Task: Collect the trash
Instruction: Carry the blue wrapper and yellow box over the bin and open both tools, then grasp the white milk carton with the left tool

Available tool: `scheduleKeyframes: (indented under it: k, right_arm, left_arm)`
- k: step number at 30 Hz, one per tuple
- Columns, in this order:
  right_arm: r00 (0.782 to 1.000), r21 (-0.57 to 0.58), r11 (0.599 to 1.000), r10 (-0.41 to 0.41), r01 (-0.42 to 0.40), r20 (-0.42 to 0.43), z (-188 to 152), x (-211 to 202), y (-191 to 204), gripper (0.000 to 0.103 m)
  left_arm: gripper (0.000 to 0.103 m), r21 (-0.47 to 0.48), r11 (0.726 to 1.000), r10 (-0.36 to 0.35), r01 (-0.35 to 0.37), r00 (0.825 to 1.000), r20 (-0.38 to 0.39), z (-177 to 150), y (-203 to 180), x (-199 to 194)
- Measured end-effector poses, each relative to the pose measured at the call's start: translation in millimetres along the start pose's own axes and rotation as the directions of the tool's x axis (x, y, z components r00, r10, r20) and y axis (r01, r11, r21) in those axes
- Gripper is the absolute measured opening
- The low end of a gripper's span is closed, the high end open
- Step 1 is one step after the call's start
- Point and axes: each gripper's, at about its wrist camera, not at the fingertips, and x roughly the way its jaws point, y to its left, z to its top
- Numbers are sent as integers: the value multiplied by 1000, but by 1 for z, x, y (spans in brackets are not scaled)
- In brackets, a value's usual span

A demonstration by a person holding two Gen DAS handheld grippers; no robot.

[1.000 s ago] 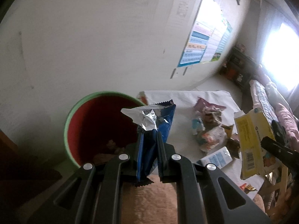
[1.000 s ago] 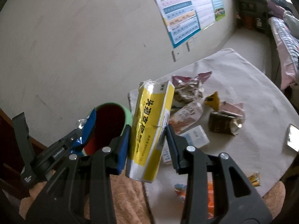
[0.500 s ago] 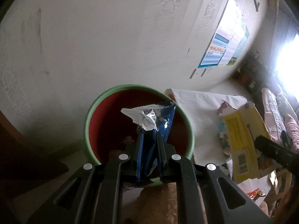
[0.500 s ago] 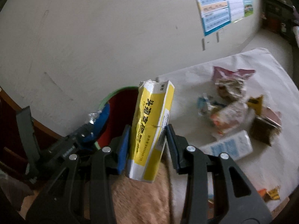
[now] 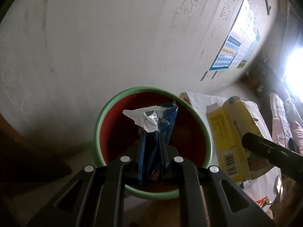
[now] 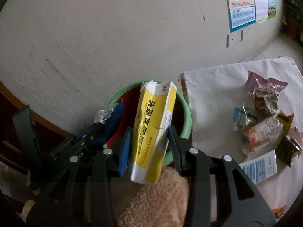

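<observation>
My left gripper [image 5: 152, 151] is shut on a blue foil wrapper [image 5: 159, 128] and holds it over the mouth of the green-rimmed red bin [image 5: 106, 113]. My right gripper [image 6: 149, 138] is shut on a yellow carton [image 6: 153, 124] and holds it upright over the right part of the same bin [image 6: 186, 117]. The left gripper with the wrapper [image 6: 109, 121] shows at the left of the right wrist view. The carton [image 5: 233, 140] shows at the right of the left wrist view.
A white-covered table [image 6: 217, 87] stands right of the bin, with several wrappers [image 6: 265, 94] and a small white box [image 6: 259, 166] on it. A plain wall is behind the bin. A tan towel [image 6: 151, 198] lies below my grippers. Dark wood furniture [image 6: 11, 113] is at the left.
Both grippers have moved left toward the bin. The blue wrapper and the yellow carton now hang over its mouth. Both stay gripped.
</observation>
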Motion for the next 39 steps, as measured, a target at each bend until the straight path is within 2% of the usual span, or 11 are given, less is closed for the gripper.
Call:
scheduleKeyframes:
  k: [6,8,9,10,11,20,25,30,34,36,39]
  right_arm:
    - [1000,0,1000,8,-8,8,8,4,-2,42]
    - [1000,1,1000,26,-26,-3,9,7,-2,47]
    - [1000,5,1000,31,-31,-5,9,9,-2,51]
    - [1000,9,1000,29,-29,3,8,9,-4,56]
    - [1000,13,999,29,-29,9,8,9,-5,57]
    - [999,65,998,12,-14,33,-8,-19,-23,64]
    - [999,92,996,-10,6,48,-28,-43,-40,65]
    - [995,92,993,-76,70,67,-52,-71,-67,68]
    - [986,126,980,-159,151,57,-85,-98,-104,69]
    - [980,165,969,-193,184,44,-103,-108,-123,70]
    - [976,239,949,-216,204,25,-123,-119,-151,70]
  left_arm:
    - [11,14,1000,1,-1,1000,17,9,-2,0]
    - [16,16,1000,-1,0,1000,12,11,-3,3]
    - [24,17,1000,2,-2,1000,8,12,-5,3]
    - [39,21,1000,0,-1,1000,10,13,-6,3]
    - [45,21,1000,0,0,1000,19,14,-6,1]
    - [45,22,1000,-3,3,1000,26,11,-15,-8]
    - [45,40,999,-35,34,999,22,7,-35,-16]
    - [45,111,990,-93,92,996,1,-3,-68,-17]
    - [45,243,953,-171,179,984,-51,-17,-111,-14]
    - [45,327,915,-213,236,971,-107,-27,-137,-5]
    - [50,396,867,-231,302,949,-216,-40,-168,13]
